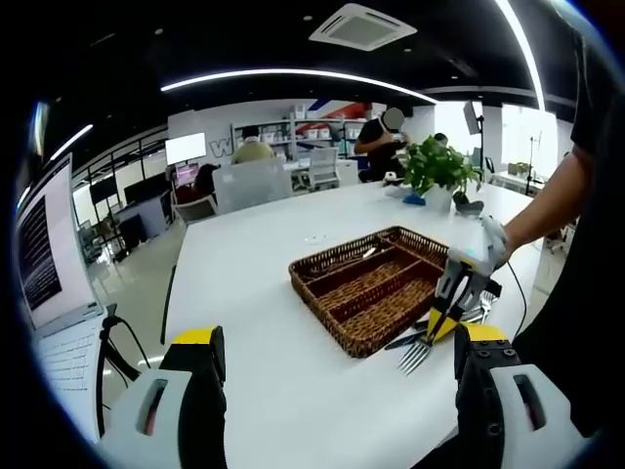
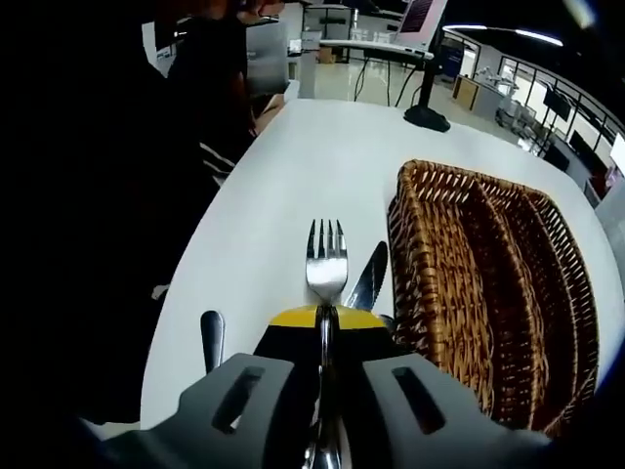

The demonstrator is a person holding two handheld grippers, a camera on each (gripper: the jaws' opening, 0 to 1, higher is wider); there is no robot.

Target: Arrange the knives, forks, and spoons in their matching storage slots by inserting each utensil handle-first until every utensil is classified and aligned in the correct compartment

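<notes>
Low in the right gripper view, my right gripper [image 2: 325, 327] clamps a fork [image 2: 326, 262] beside the wicker tray [image 2: 488, 283]. My left gripper [image 1: 337, 366] gapes empty at bottom centre.

One fork [image 2: 326, 262]; one knife [image 2: 368, 277]; one basket [image 2: 488, 283]

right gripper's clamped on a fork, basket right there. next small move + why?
Probably lift the fork clear of the table and swing it toward the basket. The right gripper is shut on the fork's neck, tines pointing away, with a knife lying right beside it. The basket's compartments look empty, so any slot could take forks. The left gripper hangs open, idle.
</notes>
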